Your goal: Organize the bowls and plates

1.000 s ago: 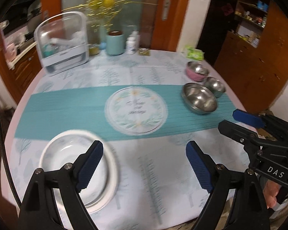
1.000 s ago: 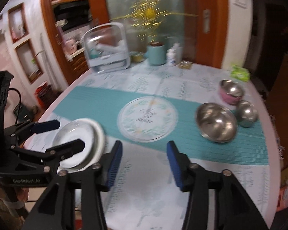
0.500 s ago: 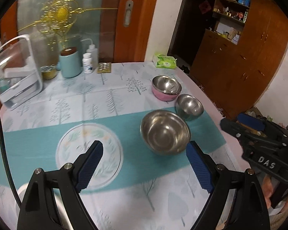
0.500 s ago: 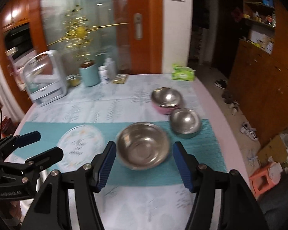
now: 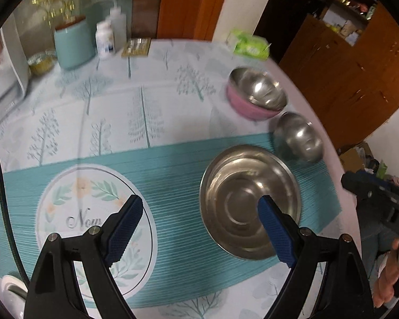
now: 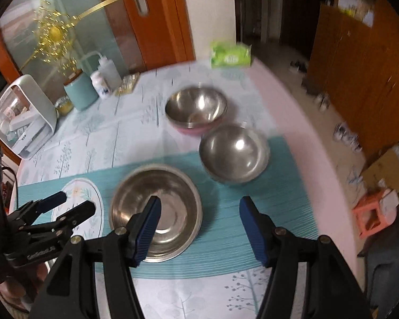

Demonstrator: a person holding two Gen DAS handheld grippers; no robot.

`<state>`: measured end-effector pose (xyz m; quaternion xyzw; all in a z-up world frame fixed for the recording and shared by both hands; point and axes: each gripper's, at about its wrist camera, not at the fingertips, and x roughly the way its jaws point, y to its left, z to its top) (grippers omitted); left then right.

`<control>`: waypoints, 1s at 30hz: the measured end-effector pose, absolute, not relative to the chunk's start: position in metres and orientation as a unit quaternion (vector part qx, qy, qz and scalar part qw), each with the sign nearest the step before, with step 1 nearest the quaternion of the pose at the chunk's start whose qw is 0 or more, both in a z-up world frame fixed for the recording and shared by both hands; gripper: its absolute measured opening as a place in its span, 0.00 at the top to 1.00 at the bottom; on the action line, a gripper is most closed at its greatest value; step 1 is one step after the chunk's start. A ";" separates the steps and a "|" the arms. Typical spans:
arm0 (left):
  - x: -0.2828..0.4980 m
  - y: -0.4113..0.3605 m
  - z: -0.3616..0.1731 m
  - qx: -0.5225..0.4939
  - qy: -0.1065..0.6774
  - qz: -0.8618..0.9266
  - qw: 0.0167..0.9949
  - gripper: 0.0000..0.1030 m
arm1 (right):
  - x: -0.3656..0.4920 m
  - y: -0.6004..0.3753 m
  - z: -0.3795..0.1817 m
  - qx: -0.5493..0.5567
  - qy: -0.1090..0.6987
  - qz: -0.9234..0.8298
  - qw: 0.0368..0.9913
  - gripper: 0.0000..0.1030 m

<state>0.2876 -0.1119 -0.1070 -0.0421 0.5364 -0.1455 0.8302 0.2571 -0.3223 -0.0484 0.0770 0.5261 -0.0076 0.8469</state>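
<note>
Hovering empty with jaws spread, the left gripper (image 5: 199,228) and right gripper (image 6: 199,228) frame the large steel bowl (image 6: 157,210) at lower centre.

Dim indoor light, motion-blurred fisheye edges

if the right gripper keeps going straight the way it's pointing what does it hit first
Probably the teal table runner: the open right gripper frames bare runner. Its left finger overlaps the large steel bowl, which might get clipped; depth is unclear.

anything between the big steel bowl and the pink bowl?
Nothing. Right wrist view shows only bare tablecloth between the big steel bowl and the pink bowl; the smaller steel bowl sits off to the side.
</note>
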 end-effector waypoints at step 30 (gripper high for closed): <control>0.306 -0.132 -0.177 -0.075 0.611 -0.183 0.766 0.89 | 0.284 -0.324 -0.135 0.137 0.615 -0.001 0.776 0.91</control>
